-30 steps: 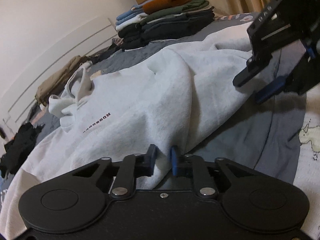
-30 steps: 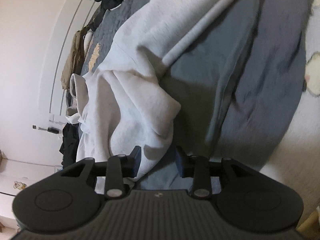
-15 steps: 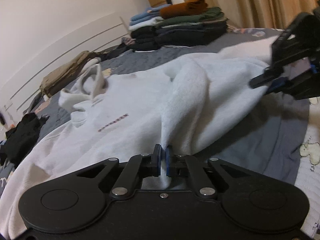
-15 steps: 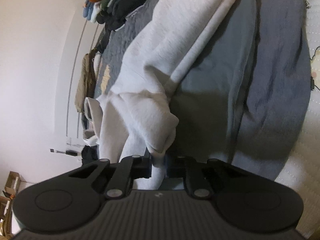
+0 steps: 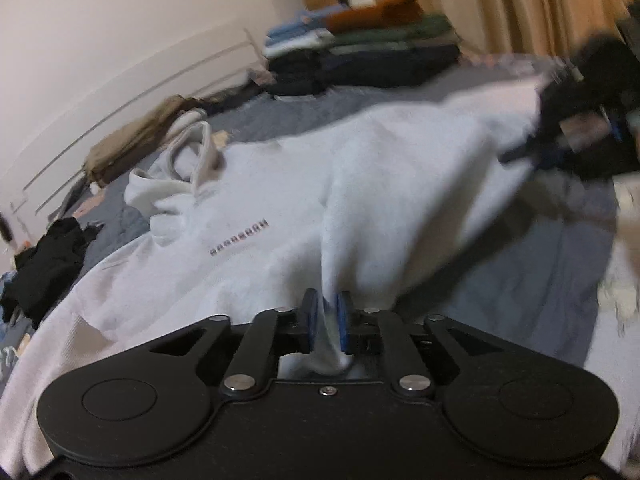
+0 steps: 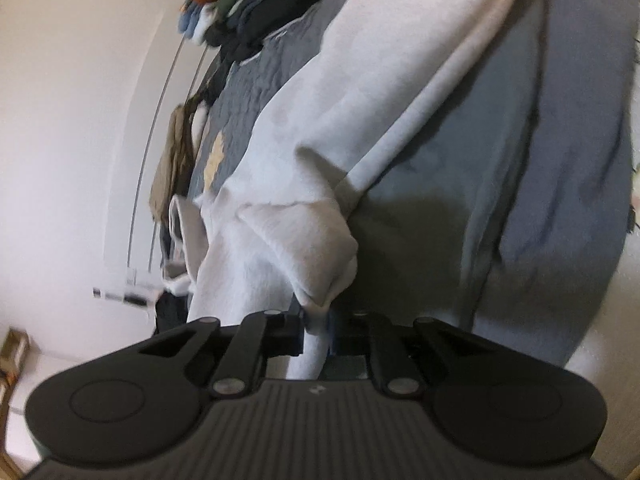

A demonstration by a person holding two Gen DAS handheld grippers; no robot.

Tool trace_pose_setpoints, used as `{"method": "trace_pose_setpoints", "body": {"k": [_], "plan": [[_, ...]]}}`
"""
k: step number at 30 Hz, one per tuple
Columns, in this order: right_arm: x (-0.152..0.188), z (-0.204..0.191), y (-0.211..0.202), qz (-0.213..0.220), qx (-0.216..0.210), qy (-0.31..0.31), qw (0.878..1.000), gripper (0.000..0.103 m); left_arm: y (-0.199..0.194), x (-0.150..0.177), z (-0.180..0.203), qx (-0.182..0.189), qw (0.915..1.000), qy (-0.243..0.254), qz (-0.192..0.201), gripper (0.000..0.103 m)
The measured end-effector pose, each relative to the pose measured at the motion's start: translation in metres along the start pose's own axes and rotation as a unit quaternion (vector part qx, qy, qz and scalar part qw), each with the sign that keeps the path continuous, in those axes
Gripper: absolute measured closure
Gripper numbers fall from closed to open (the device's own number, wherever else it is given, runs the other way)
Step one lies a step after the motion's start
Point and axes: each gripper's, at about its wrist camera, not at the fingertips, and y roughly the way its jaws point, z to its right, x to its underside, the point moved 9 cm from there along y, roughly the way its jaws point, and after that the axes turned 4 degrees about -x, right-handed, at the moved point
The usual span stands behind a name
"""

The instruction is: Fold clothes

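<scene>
A white hoodie [image 5: 280, 208] with small dark lettering lies spread on the grey bedspread [image 5: 520, 272], its hood bunched at the left. My left gripper [image 5: 327, 320] has a fold of the hoodie's near edge between its blue pads; its jaws are opening, though the cloth still runs taut up from them. At the right of the left wrist view, blurred, my right gripper [image 5: 560, 144] sits at the hoodie's far edge. In the right wrist view that gripper [image 6: 316, 326] is shut on a bunched corner of the hoodie [image 6: 360, 80].
A stack of folded clothes [image 5: 360, 52] sits at the far end of the bed, by beige curtains [image 5: 500, 0]. A khaki garment [image 5: 132, 140] and a black garment [image 5: 48, 256] lie along the white wall at the left. The stack [image 6: 240, 4] also shows in the right wrist view.
Both grippers closed onto the hoodie's edge and drew the cloth up into ridges. The left pads now stand slightly wider than half a second ago. The right gripper's jaws went from apart to pinching.
</scene>
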Motion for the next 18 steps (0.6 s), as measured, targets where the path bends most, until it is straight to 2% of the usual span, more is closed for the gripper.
{"method": "trace_pose_setpoints", "body": {"k": [1, 3, 5, 8, 10, 15, 18], "plan": [[0.001, 0.001, -0.001, -0.003, 0.004, -0.001, 1.000, 0.090, -0.003, 0.003, 0.003, -0.004, 0.9998, 0.021, 0.001, 0.066], [0.003, 0.001, 0.000, -0.006, 0.006, 0.001, 1.000, 0.090, -0.007, 0.009, 0.013, -0.019, 0.9968, 0.077, 0.009, 0.045], [0.004, 0.002, -0.001, -0.007, 0.009, 0.005, 1.000, 0.089, -0.005, 0.017, 0.023, -0.040, 0.9899, 0.135, 0.014, 0.043], [0.004, 0.004, 0.000, -0.007, 0.013, 0.013, 1.000, 0.088, 0.010, 0.029, 0.030, -0.087, 0.9741, 0.209, 0.005, 0.044], [0.004, 0.005, 0.001, -0.006, 0.015, 0.019, 1.000, 0.087, 0.021, 0.036, 0.027, -0.101, 0.9705, 0.219, -0.007, 0.044], [0.005, 0.008, 0.005, -0.004, 0.023, 0.023, 0.999, 0.079, 0.026, 0.045, 0.019, -0.128, 0.9575, 0.258, -0.009, 0.043], [0.003, 0.009, 0.004, 0.005, 0.029, 0.020, 0.999, 0.068, 0.020, 0.051, 0.009, -0.143, 0.9506, 0.275, -0.018, 0.041]]}}
